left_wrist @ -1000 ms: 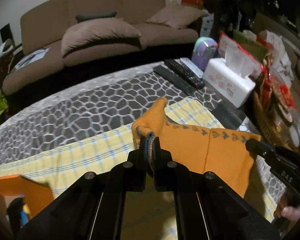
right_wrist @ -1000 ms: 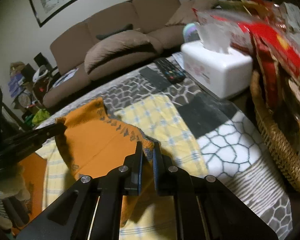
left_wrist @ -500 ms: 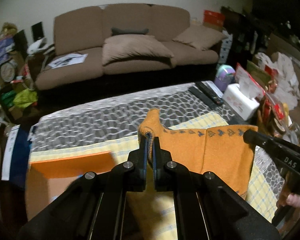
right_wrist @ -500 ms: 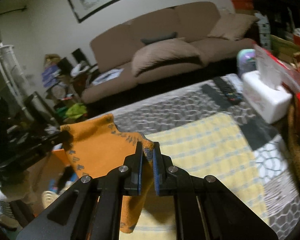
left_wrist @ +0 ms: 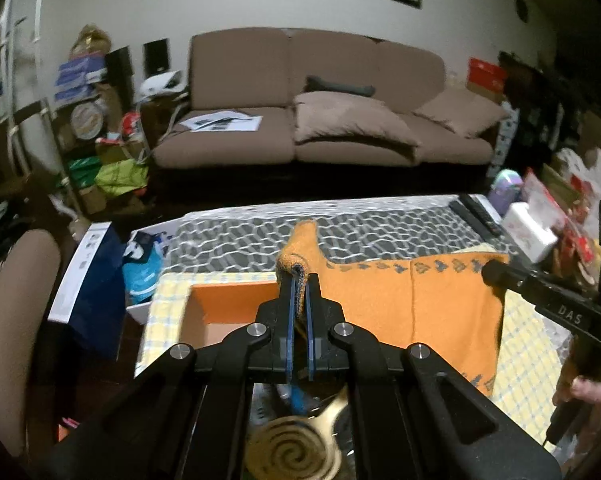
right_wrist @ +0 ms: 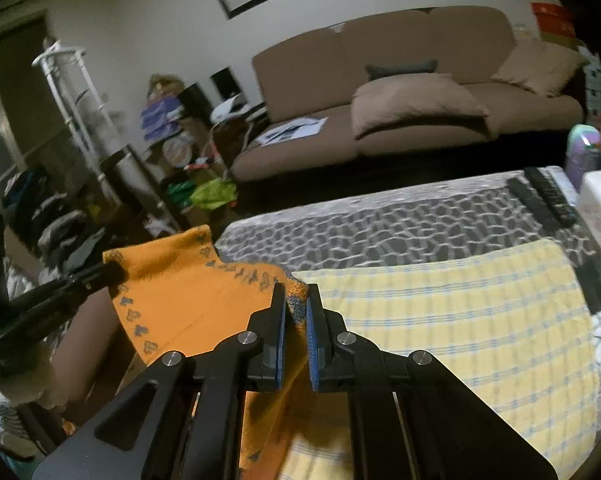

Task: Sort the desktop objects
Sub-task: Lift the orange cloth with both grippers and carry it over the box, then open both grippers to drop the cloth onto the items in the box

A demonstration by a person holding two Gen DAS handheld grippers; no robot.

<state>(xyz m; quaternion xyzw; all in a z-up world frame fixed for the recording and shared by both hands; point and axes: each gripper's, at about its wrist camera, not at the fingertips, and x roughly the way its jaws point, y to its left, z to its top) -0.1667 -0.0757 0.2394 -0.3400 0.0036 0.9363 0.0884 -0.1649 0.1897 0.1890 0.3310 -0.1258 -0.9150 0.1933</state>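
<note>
An orange cloth (left_wrist: 412,304) with a dark patterned border hangs stretched between both grippers, lifted off the table. My left gripper (left_wrist: 299,280) is shut on one top corner; my right gripper (right_wrist: 296,300) is shut on the other corner of the orange cloth (right_wrist: 188,292). Below the left gripper stands an open orange box (left_wrist: 228,304) holding a gold spiral-patterned object (left_wrist: 296,448). A yellow checked cloth (right_wrist: 460,320) lies flat on the table. In the left wrist view the right gripper's black body (left_wrist: 548,300) shows at right, with a hand under it.
The table has a grey honeycomb cover (left_wrist: 380,232). Remote controls (right_wrist: 544,196) and a white tissue box (left_wrist: 528,232) sit at its far right, with snack packets beyond. A brown sofa (left_wrist: 320,120) stands behind. Boxes and bags clutter the floor at left.
Both grippers have carried the orange cloth up and leftward, away from the tissue box and basket. The orange box has come into view under the left gripper.
</note>
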